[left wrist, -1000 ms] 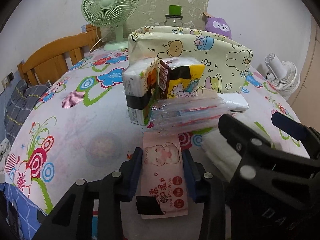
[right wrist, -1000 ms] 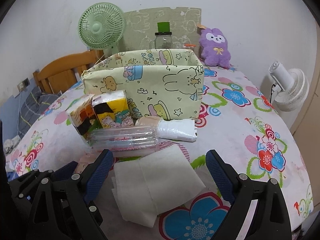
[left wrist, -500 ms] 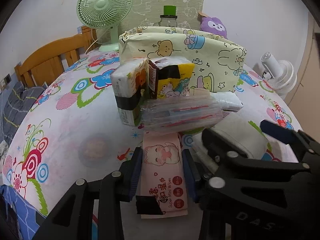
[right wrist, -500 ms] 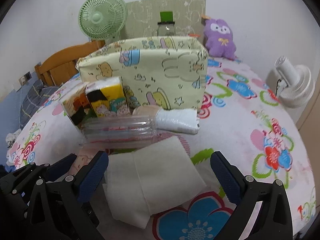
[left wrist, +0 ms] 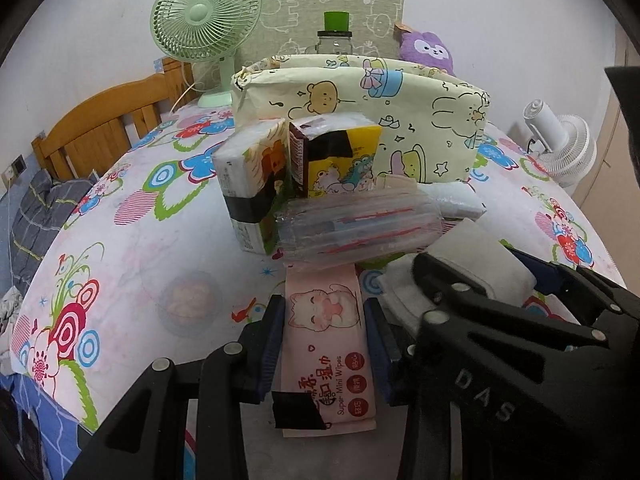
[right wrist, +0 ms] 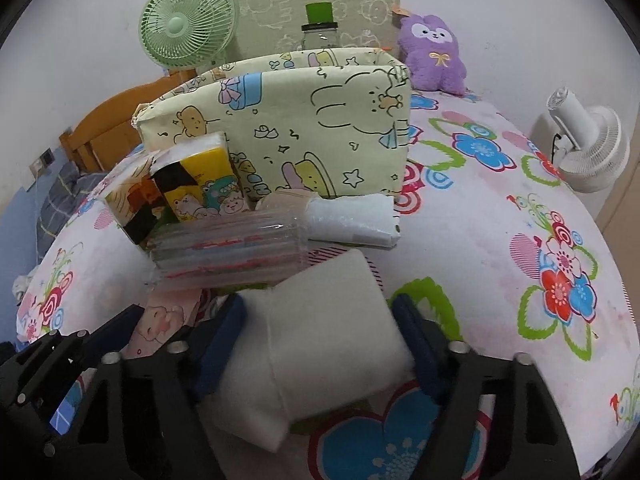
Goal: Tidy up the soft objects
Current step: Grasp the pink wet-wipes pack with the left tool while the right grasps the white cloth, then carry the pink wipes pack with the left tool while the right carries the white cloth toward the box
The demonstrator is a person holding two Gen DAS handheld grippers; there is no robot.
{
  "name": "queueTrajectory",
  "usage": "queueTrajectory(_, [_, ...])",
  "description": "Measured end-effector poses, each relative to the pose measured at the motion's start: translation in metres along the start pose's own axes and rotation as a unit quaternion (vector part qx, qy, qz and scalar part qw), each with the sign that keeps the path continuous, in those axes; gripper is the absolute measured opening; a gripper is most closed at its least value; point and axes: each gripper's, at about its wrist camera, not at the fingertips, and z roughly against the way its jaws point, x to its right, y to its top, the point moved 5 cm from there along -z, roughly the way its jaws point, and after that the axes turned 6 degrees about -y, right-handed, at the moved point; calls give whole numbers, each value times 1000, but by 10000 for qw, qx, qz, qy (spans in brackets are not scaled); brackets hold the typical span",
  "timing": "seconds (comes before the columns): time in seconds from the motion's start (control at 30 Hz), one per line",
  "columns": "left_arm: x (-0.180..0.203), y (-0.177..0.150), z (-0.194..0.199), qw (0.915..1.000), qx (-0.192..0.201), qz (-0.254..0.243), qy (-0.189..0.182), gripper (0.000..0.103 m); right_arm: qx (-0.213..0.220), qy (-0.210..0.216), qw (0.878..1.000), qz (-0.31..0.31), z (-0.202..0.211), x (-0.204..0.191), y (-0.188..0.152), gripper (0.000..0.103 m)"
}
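My left gripper [left wrist: 325,316] is shut on a pink wet-wipes pack [left wrist: 326,344] that lies on the flowered tablecloth. My right gripper [right wrist: 320,316] is shut on a white folded cloth pad [right wrist: 320,332], bunching it between the blue pads; it also shows in the left wrist view [left wrist: 464,264]. Ahead lie a clear air-cushion pack [left wrist: 356,228], two upright tissue packs [left wrist: 256,184] [left wrist: 336,160] and a white packet [right wrist: 356,220]. Behind them stands the open yellow cartoon-print fabric bin [right wrist: 304,132].
A green fan [left wrist: 206,20], a jar with a green lid [left wrist: 335,36] and a purple plush [right wrist: 434,56] stand at the back. A white fan [right wrist: 584,152] is off the table's right edge. A wooden chair [left wrist: 100,132] is at the left.
My right gripper has closed from wide open onto the white cloth pad, squeezing it into a bulge. My left gripper has stayed shut on the wipes pack.
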Motion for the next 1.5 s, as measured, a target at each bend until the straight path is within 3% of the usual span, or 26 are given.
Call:
queueTrajectory(0.17, [4,-1,1,10000,3,-35,-65,40,32,12,9999,-129,5,6,-3,49])
queueTrajectory(0.4, [7,-3,5,9999,15,7,-165,40,71,16,9998,-165,13,6,-5,36])
queueTrajectory(0.93, [11,5,28,9995,258,38,-190,40,252,31,9993,-282,37,5,2,36])
queueTrajectory(1.5, [19,37,60,9980,613,-41,-174,40,615,42,9975,-344,73,6,32,36])
